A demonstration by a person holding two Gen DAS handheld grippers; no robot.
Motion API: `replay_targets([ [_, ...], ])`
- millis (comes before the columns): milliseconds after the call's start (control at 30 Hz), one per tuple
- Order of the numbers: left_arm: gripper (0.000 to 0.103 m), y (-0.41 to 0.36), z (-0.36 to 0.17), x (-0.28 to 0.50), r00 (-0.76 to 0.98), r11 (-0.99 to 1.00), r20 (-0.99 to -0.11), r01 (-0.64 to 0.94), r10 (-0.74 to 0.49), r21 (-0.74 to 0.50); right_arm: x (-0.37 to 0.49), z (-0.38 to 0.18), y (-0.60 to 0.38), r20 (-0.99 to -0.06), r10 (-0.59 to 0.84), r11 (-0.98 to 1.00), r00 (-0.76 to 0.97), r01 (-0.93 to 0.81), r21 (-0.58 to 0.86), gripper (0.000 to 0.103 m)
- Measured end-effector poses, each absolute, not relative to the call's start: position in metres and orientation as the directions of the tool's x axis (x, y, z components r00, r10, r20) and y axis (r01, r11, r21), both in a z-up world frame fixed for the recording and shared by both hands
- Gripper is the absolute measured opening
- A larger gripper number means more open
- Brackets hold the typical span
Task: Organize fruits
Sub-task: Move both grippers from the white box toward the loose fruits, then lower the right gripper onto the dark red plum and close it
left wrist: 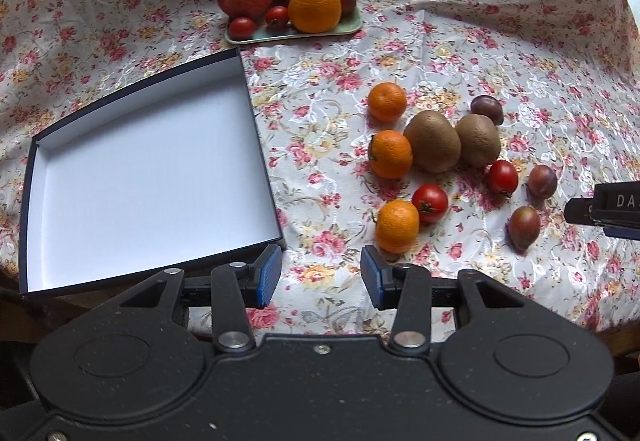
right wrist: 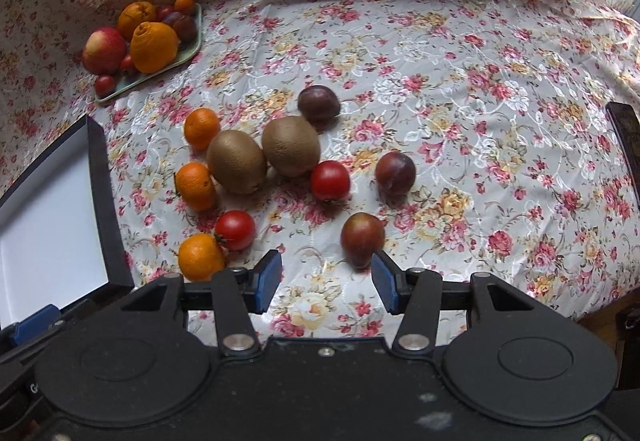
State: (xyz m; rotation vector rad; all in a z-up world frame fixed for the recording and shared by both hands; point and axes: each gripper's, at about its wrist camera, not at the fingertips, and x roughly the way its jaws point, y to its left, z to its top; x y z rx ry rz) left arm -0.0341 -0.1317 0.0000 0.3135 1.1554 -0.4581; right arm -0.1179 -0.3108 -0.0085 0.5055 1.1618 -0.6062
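Note:
Loose fruit lies on the flowered cloth: three mandarins (left wrist: 397,226), two kiwis (left wrist: 432,141), two red tomatoes (left wrist: 430,203) and three dark plums (left wrist: 524,227). An empty dark box with a white inside (left wrist: 152,177) lies left of them. My left gripper (left wrist: 320,277) hangs open over bare cloth between the box corner and the nearest mandarin, holding nothing. My right gripper (right wrist: 326,283) is open too, above cloth, with the nearest plum (right wrist: 362,239) just beyond its right finger and a mandarin (right wrist: 200,257) off its left finger. Nothing sits between its pads.
A pale green tray (left wrist: 296,35) at the back carries an apple, large oranges, tomatoes and small dark fruit. The cloth rises in folds behind it. A dark chair back (right wrist: 626,137) stands at the right table edge. The right gripper's tip (left wrist: 604,209) shows at the left view's edge.

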Motion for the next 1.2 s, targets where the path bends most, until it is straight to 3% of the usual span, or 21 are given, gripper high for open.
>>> replay_targets([
  [267,0.052,-0.163,0.006,-0.011,0.278,0.853,-0.941,0.521,-0.193,-0.021,-0.133,0.005,-0.36,-0.938,-0.224,0.633,0.266,0.771,0.067,0.051],
  [433,0.052,-0.184,0.004,0.009,0.289,0.844,-0.942,0.536,-0.17,0.012,-0.133,-0.002,-0.391,-0.937,-0.282,0.482,0.206,0.875,0.047,0.044],
  [633,0.052,-0.206,-0.007,0.023,0.294,0.822,-0.946,0.567,-0.14,0.054,-0.11,-0.019,-0.419,-0.967,-0.2,0.52,0.161,0.853,0.034,0.044],
  [900,0.052,-0.213,-0.032,0.035,0.218,0.825,-0.967,0.564,-0.132,0.015,-0.084,-0.045,-0.42,-0.984,-0.117,0.566,0.133,0.823,0.044,0.037],
  [1200,0.051,-0.213,-0.038,0.041,0.164,0.836,-0.976,0.548,-0.146,-0.033,-0.064,-0.066,-0.401,-0.979,-0.163,0.646,0.121,0.763,-0.013,0.035],
])
